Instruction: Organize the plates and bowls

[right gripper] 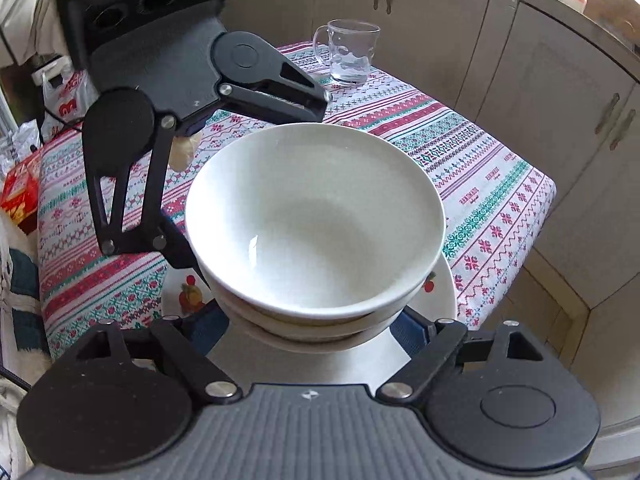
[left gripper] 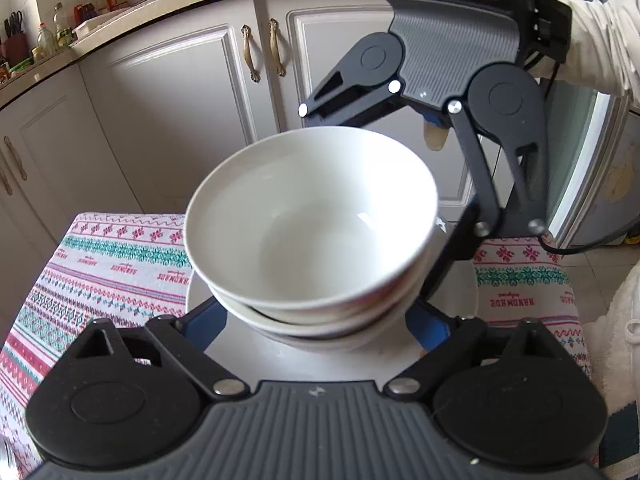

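I see a clear glass handled mug standing near the far edge of the patterned red-and-green woven tablecloth. Behind it run pale grey cabinet doors, with bottles on their countertop's left end.

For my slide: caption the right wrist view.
Both grippers flank stacked white bowls on a plate; glass mug behind.

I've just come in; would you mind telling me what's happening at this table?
A person is tidying dishes with a gripper in each hand. White bowls are stacked on a fruit-patterned plate on the patterned tablecloth. The left gripper and right gripper sit on opposite sides of the stack, jaws wide around its base; whether the pads press it is hidden. A glass mug stands at the far corner.
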Tool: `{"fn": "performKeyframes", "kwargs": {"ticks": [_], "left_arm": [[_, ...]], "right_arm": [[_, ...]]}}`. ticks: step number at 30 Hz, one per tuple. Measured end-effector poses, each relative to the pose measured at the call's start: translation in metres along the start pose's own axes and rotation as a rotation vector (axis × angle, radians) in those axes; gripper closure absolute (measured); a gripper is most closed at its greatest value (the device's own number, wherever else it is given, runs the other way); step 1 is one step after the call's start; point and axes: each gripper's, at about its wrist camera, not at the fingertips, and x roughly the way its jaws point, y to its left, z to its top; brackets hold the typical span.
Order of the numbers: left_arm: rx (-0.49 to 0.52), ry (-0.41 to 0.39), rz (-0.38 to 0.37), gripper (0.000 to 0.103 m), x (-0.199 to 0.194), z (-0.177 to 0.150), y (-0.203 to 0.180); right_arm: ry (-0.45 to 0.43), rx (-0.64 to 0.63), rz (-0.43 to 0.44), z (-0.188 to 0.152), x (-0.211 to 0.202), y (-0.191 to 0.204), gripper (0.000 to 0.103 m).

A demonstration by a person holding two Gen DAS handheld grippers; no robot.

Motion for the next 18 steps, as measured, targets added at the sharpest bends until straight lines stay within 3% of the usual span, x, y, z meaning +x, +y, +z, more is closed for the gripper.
{"fn": "performKeyframes", "kwargs": {"ticks": [2,8,15,18], "left_arm": [[-0.008,0.005,0.018,0.006,-0.003,-0.003,-0.005],[-0.073,-0.067,0.14,0.006,-0.033,-0.016,-0.025],[-0.23,-0.279,0.412,0.001,-0.087,-0.021,-0.072],[-0.306,-0.315,0.521,0.001,-0.103,-0.025,-0.09]], "right_arm": [[-0.013,-0.007,-0.024,0.0,-0.003,0.006,0.0],[-0.007,0.055,-0.144,-0.004,-0.017,0.024,0.0],[-0.059,0.286,-0.324,-0.01,-0.046,0.06,0.0],[-0.104,0.399,-0.389,-0.014,-0.056,0.078,0.0]]}}
